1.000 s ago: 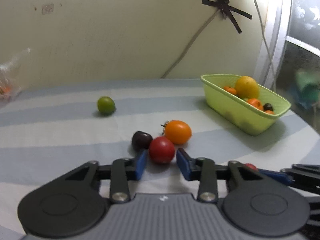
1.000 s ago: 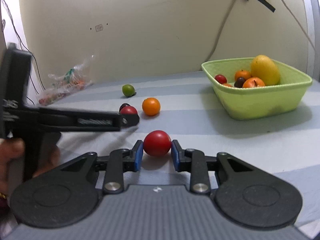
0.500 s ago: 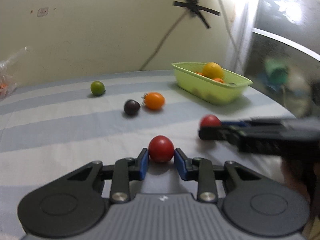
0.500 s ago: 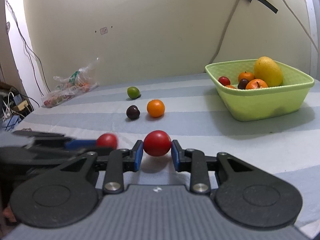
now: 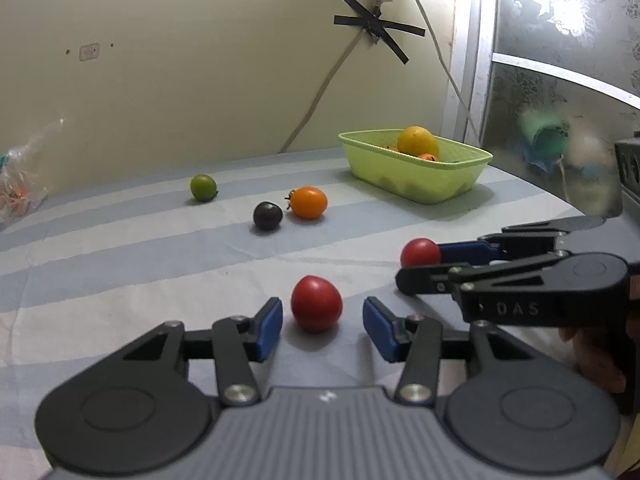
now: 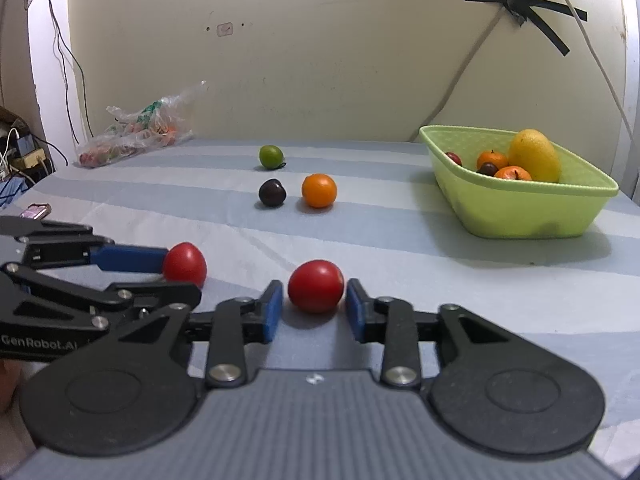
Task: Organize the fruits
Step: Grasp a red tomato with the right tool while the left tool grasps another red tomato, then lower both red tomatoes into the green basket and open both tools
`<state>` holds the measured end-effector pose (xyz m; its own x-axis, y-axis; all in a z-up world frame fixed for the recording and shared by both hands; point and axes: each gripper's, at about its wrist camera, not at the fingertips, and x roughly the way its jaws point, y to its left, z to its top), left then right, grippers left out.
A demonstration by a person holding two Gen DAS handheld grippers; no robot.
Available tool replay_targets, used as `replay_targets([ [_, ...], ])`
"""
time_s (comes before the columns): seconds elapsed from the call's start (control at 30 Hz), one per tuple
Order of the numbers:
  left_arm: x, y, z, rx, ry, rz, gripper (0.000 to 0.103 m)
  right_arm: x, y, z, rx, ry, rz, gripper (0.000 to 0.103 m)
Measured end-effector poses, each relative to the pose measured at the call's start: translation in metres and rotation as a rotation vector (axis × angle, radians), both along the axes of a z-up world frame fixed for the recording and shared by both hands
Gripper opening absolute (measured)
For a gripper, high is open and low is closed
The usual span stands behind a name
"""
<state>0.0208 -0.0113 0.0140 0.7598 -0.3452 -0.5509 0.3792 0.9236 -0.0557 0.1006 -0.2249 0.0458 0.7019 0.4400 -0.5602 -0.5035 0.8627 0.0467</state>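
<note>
The tabletop (image 6: 400, 216) is covered in broad stripes of pale blue and white. 2 red tomatoes (image 5: 316, 303) (image 6: 316, 286) are seen between blue pads (image 5: 267, 328) on black tongs (image 5: 322, 326) (image 6: 314, 312). A dark purple plum (image 6: 272, 193), an orange fruit (image 6: 319, 190) and a green lime (image 6: 271, 156) are shown behind them. The basket (image 6: 520, 216) is coloured lime green, with a yellow mango (image 6: 534, 156) inside it. Black tape (image 6: 524, 4) is crossed on the cream wall (image 6: 320, 60).
</note>
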Motion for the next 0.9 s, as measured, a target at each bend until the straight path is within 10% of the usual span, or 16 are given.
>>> replay_targets([
  [0.47,0.025,-0.013,0.003,-0.049,0.057,-0.051,0.029,-0.002,-0.01,0.001,0.081,0.018,-0.022,0.031],
  [0.9,0.131,-0.098,0.056,-0.122,0.008,-0.17,0.03,0.047,-0.072,0.034,0.106,-0.2,-0.246,0.031],
])
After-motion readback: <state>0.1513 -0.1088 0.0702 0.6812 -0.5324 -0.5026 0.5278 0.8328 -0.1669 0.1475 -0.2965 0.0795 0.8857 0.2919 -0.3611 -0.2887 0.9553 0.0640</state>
